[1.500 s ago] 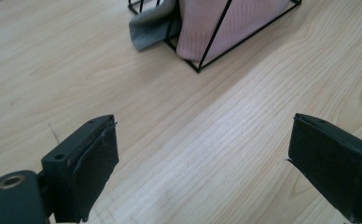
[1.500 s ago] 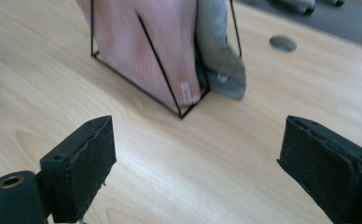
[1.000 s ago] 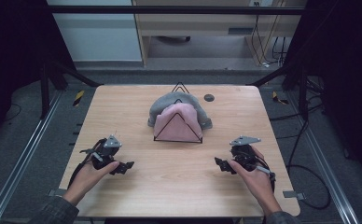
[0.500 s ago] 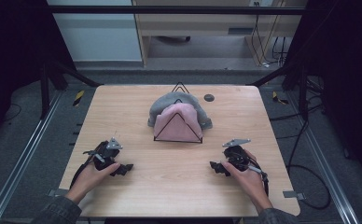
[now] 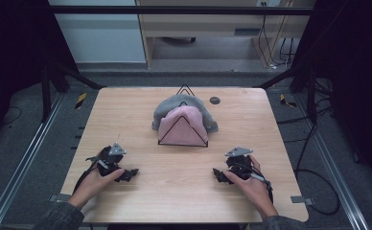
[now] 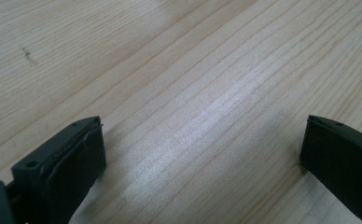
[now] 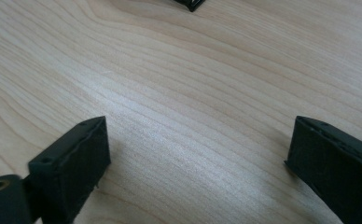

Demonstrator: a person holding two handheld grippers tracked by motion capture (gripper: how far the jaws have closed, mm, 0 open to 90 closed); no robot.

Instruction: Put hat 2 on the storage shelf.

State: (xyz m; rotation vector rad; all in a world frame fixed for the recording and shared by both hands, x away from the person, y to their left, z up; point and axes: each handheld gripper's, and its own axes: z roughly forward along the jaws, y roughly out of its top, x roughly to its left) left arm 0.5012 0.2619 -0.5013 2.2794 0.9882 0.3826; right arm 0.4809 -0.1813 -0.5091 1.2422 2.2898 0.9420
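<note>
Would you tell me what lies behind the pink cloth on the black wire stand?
A grey cloth is draped behind the pink cloth, showing above and at both sides. The wire stand pokes up at the back. How far the grey reaches underneath is covered.

Wooden table point(image 5: 141, 115), small dark disc point(image 5: 215, 100) near its far edge

No readable text, label, brand, number or sign appears anywhere.

I see a pink cloth point(image 5: 180, 125) draped over a black wire triangular rack point(image 5: 182, 143) at mid-table, with a grey cloth point(image 5: 171, 106) heaped just behind, touching it, both lying limp.
</note>
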